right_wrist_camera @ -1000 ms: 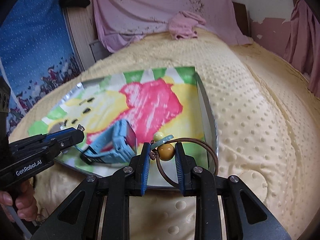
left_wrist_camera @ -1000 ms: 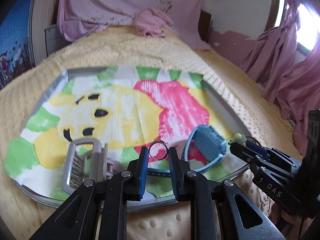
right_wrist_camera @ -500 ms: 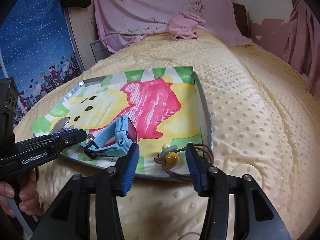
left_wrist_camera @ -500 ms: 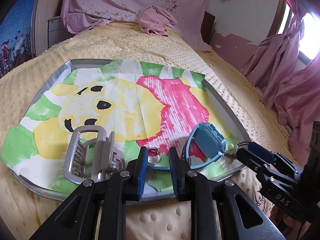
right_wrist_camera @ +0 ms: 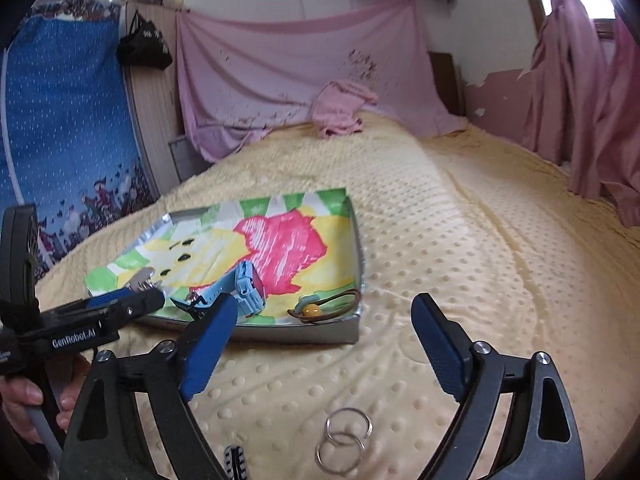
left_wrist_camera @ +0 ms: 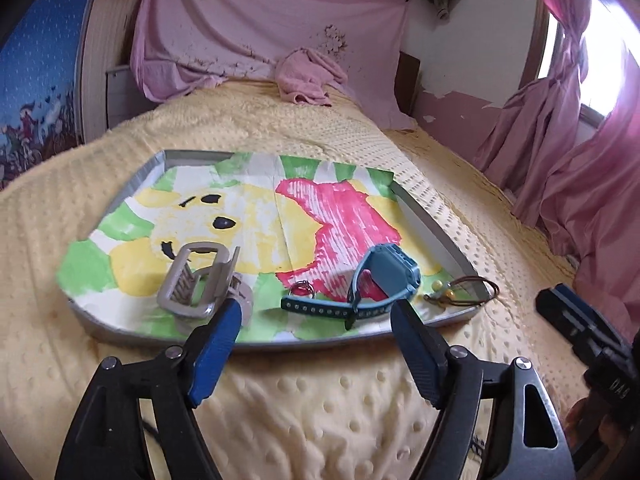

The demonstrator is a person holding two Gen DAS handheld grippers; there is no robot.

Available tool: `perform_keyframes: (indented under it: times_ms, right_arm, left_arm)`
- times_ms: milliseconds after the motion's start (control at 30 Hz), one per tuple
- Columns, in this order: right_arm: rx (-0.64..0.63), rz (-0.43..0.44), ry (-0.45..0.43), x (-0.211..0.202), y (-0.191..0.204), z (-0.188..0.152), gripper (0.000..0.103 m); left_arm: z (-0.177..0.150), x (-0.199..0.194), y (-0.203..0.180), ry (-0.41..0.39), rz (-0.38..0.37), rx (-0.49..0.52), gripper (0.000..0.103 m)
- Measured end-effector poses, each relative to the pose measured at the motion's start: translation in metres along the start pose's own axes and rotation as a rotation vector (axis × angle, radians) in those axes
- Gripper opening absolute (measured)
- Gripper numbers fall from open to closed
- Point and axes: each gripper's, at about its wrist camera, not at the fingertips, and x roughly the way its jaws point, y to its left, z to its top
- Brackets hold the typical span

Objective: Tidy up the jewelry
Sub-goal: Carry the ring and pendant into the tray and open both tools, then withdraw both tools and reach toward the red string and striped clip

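A grey tray (left_wrist_camera: 436, 236) lined with a painted paper lies on the yellow bedspread. On it rest a beige hair claw (left_wrist_camera: 200, 284), a small silver ring (left_wrist_camera: 303, 291), a blue watch (left_wrist_camera: 380, 280) and a brown cord bracelet with yellow beads (left_wrist_camera: 460, 286). My left gripper (left_wrist_camera: 316, 312) hangs just before the tray's near edge, its jaws opening, nothing between them. My right gripper (right_wrist_camera: 324, 316) is pulled back over the bedspread, jaws opening and empty; the bracelet (right_wrist_camera: 320, 308) lies in the tray's near corner. Two linked silver rings (right_wrist_camera: 344, 444) lie on the bedspread below it.
A pink cloth (left_wrist_camera: 308, 76) is bunched at the bed's far end under a hanging pink sheet. Pink curtains (left_wrist_camera: 580, 160) hang at the right. A small dark comb-like item (right_wrist_camera: 236, 460) lies near the two rings. A hand (right_wrist_camera: 24, 400) holds the left gripper's handle.
The left gripper let the small ring go onto the tray and drew back. The right gripper released the beaded bracelet in the tray's corner, opened wide and pulled away.
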Motion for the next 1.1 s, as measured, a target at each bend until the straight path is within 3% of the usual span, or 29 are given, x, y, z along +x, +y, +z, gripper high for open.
perform_keyframes:
  times_ms: [67, 133, 533, 833, 1100]
  right_arm:
    - [0.011, -0.001, -0.033, -0.014, -0.004, -0.002, 0.097]
    - [0.013, -0.002, -0.054, -0.023, -0.005, -0.004, 0.098]
    - [0.002, 0.009, -0.078, -0.074, -0.001, -0.036, 0.101]
    - [0.004, 0.010, -0.069, -0.105, 0.004, -0.060, 0.101]
    - [-0.008, 0.014, -0.051, -0.121, 0.014, -0.076, 0.101]
  left_arm:
    - [-0.003, -0.010, -0.001, -0.026, 0.003, 0.007, 0.083]
    - [-0.007, -0.023, -0.001, -0.059, 0.012, 0.006, 0.090]
    - [-0.035, -0.085, -0.008, -0.186, 0.065, 0.014, 0.098]
    - [-0.058, -0.115, -0.012, -0.199, 0.095, 0.066, 0.099]
    - [-0.079, -0.139, 0.003, -0.178, 0.132, 0.054, 0.099]
